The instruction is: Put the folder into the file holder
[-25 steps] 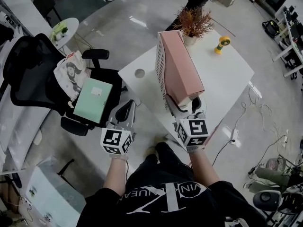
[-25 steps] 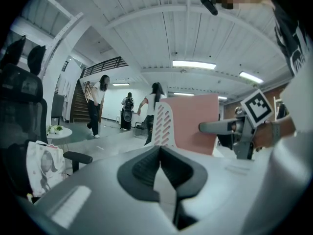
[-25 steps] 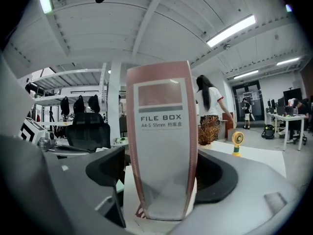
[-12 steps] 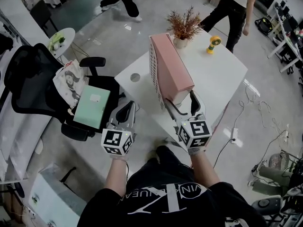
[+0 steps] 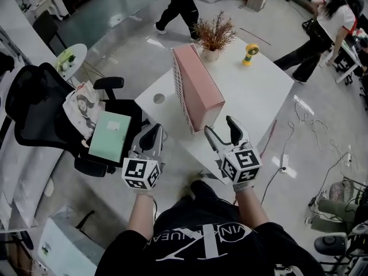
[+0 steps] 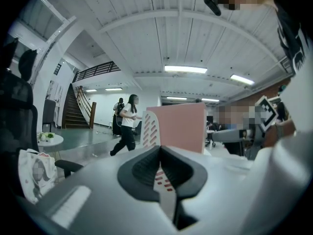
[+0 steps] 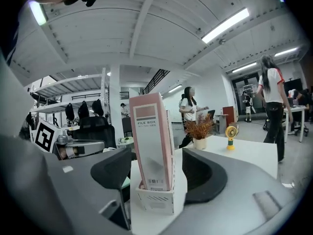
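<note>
folder (image 5: 202, 88): upright in file holder (image 5: 181, 91) on tabletop (image 5: 259, 91) | right gripper (image 5: 219, 126): jaws apart, just been closing, nothing between, just short of folder | left gripper (image 5: 154, 132): jaws together, empty

Open-plan office. Evidence: black swivel chair (image 5: 34, 103), white table (image 5: 259, 91) bearing a pink file box (image 5: 199, 86), long ceiling strip lights (image 6: 185, 69), a staircase (image 6: 77, 113), and what appear to be further work desks (image 7: 296, 111) beyond.

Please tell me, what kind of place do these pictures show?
Most likely an open-plan office. A white table carries a pink file box, a black swivel chair stands beside it, and people walk across a wide polished floor.
</note>
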